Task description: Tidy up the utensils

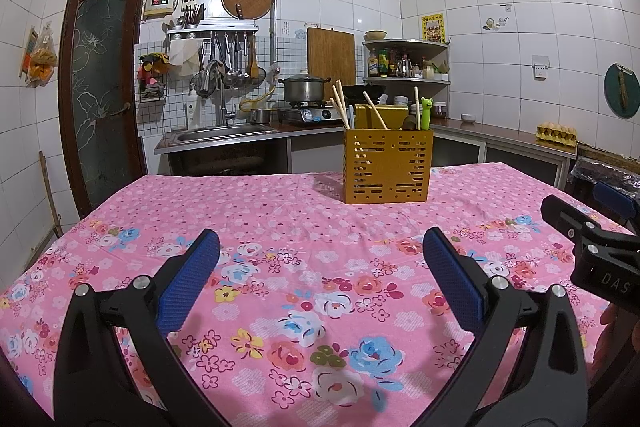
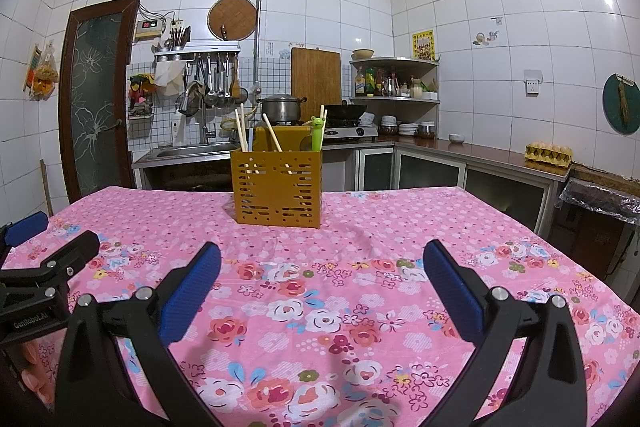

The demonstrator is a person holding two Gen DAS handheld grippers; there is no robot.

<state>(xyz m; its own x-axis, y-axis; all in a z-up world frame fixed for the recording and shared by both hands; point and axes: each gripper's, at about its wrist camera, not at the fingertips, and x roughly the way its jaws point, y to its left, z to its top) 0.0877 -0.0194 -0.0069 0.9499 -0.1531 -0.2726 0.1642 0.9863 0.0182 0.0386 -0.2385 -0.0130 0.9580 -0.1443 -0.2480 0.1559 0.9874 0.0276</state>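
A yellow perforated utensil holder (image 1: 387,169) stands on the far part of the table; it also shows in the right wrist view (image 2: 277,190). Wooden chopsticks (image 1: 341,103) and a green frog-topped utensil (image 1: 425,113) stand in it. My left gripper (image 1: 320,247) is open and empty, low over the tablecloth, well short of the holder. My right gripper (image 2: 322,259) is open and empty too, beside the left one. The right gripper shows at the right edge of the left wrist view (image 1: 580,227); the left gripper shows at the left edge of the right wrist view (image 2: 48,259).
A pink floral cloth (image 1: 304,227) covers the table. Behind it a kitchen counter holds a sink (image 1: 224,133), a stove with a pot (image 1: 302,89) and a corner shelf of bottles (image 1: 404,63). An egg tray (image 1: 557,134) sits on the right counter.
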